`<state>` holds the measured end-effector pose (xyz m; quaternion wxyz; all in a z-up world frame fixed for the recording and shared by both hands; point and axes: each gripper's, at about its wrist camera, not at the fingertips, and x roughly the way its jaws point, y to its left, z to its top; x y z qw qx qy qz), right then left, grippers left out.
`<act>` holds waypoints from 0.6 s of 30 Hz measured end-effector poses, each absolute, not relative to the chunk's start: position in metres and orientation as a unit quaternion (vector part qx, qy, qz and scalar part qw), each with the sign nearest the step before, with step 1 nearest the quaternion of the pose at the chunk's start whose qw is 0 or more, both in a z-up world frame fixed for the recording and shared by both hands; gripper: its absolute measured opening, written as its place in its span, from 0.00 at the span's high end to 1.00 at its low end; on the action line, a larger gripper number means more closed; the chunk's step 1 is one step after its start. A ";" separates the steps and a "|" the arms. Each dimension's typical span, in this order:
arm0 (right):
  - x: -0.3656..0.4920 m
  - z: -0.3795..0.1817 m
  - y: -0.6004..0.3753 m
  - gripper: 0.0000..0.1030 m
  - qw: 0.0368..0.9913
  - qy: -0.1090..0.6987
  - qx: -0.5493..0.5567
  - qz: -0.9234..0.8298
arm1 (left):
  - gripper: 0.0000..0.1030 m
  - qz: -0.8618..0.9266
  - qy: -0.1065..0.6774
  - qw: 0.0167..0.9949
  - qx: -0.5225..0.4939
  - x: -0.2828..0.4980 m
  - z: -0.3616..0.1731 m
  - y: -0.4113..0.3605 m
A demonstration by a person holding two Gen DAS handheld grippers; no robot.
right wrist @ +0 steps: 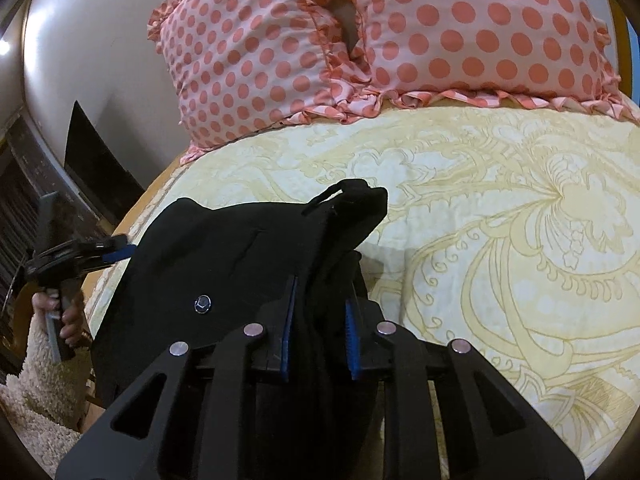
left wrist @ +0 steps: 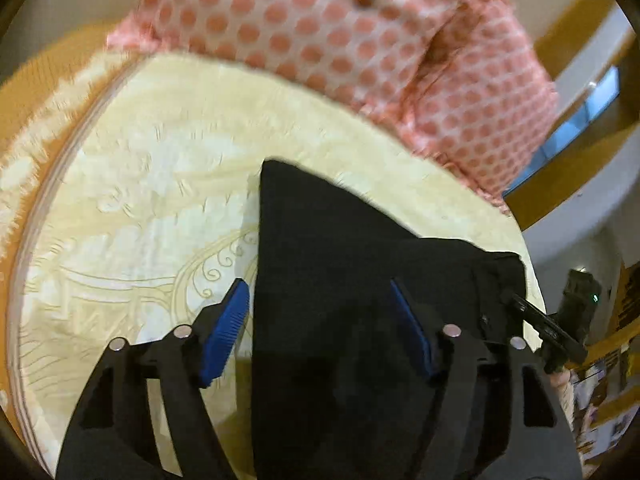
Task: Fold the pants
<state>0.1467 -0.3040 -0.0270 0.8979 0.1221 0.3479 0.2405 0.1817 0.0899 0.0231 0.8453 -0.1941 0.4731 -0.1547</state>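
Note:
The black pants (left wrist: 340, 280) lie on a cream patterned bedspread (left wrist: 140, 184). My left gripper (left wrist: 320, 312) is open, its blue pads wide apart over the pants' left part. In the right wrist view the pants (right wrist: 224, 248) are bunched, with a metal button (right wrist: 202, 303) showing. My right gripper (right wrist: 320, 316) is shut on a thick fold of the pants at the waist end. The left gripper also shows in the right wrist view (right wrist: 116, 254) at the far left, held by a hand. The right gripper shows in the left wrist view (left wrist: 536, 320) at the pants' right edge.
Two pink polka-dot pillows (right wrist: 400, 40) lie at the head of the bed. The bedspread (right wrist: 500, 220) spreads out to the right. A white wall (right wrist: 100, 60), dark furniture (right wrist: 96, 168) and a shaggy rug (right wrist: 44, 384) are left of the bed.

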 end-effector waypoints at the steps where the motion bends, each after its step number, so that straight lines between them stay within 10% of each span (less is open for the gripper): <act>1: 0.148 -0.027 -0.304 0.78 0.897 0.351 0.123 0.240 | 0.36 -0.159 0.483 0.837 -0.204 0.187 0.018 0.090; 8: 0.159 -0.033 -0.307 0.65 0.887 0.374 0.136 0.233 | 0.39 -0.177 0.496 0.823 -0.212 0.199 0.012 0.080; 12: 0.152 -0.031 -0.305 0.76 0.892 0.355 0.131 0.248 | 0.91 -0.167 0.477 0.844 -0.180 0.191 0.021 0.075; 18: 0.148 -0.013 -0.302 0.80 0.900 0.332 0.121 0.254 | 0.95 -0.175 0.446 0.866 -0.145 0.182 0.044 0.064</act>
